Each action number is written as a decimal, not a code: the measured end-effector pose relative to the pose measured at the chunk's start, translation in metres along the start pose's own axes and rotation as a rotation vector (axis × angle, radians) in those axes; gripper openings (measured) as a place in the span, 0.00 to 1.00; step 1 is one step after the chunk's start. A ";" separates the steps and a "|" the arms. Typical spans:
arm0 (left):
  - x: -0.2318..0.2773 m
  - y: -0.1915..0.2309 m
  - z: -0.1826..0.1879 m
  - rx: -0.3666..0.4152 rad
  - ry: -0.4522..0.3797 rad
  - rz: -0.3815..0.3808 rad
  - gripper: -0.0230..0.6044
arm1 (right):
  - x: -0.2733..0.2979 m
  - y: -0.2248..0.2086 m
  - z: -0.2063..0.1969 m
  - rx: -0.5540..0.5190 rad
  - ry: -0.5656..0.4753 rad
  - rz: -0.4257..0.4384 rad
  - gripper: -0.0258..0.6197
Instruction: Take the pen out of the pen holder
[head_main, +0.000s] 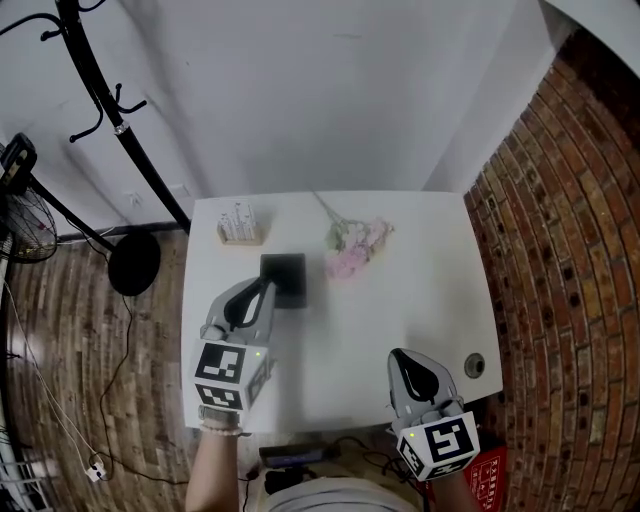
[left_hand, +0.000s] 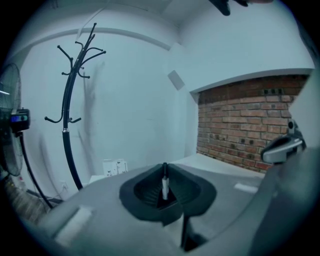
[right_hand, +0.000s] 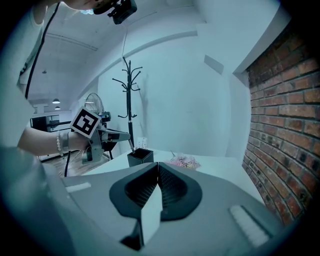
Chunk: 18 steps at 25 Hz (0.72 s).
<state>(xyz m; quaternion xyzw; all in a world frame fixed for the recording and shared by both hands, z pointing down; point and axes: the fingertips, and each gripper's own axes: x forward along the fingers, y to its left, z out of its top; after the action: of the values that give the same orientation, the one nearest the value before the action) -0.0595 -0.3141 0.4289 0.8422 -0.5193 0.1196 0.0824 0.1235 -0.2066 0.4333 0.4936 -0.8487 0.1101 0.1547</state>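
A black square pen holder (head_main: 284, 279) stands on the white table (head_main: 420, 290), left of its middle. My left gripper (head_main: 267, 290) hovers at the holder's near-left rim, shut on a thin black-and-white pen (left_hand: 164, 186) that stands upright between its jaws. In the right gripper view the pen (right_hand: 131, 146) slants from the left gripper (right_hand: 122, 135) down towards the holder (right_hand: 140, 157), its lower end at the rim. My right gripper (head_main: 402, 360) rests by the table's front edge, shut with nothing in it, its tips (right_hand: 158, 165) pointing at the holder.
Pink flowers (head_main: 354, 247) lie right of the holder and a small card stand (head_main: 240, 224) sits at the back left. A round grommet (head_main: 474, 365) is near the right edge. A coat rack (head_main: 120, 130) and fan (head_main: 20, 210) stand left, a brick wall (head_main: 570, 250) right.
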 end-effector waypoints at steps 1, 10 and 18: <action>-0.003 0.000 0.005 -0.005 -0.009 0.000 0.08 | 0.000 0.001 0.002 -0.002 -0.006 0.003 0.05; -0.032 -0.009 0.029 -0.006 -0.043 0.013 0.08 | -0.006 0.011 0.022 -0.039 -0.057 0.040 0.05; -0.061 -0.008 0.052 0.016 -0.114 0.054 0.08 | -0.004 0.025 0.040 -0.075 -0.100 0.087 0.05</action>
<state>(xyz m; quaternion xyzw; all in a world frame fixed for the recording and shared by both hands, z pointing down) -0.0726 -0.2722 0.3614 0.8338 -0.5448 0.0777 0.0425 0.0978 -0.2044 0.3941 0.4549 -0.8796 0.0602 0.1258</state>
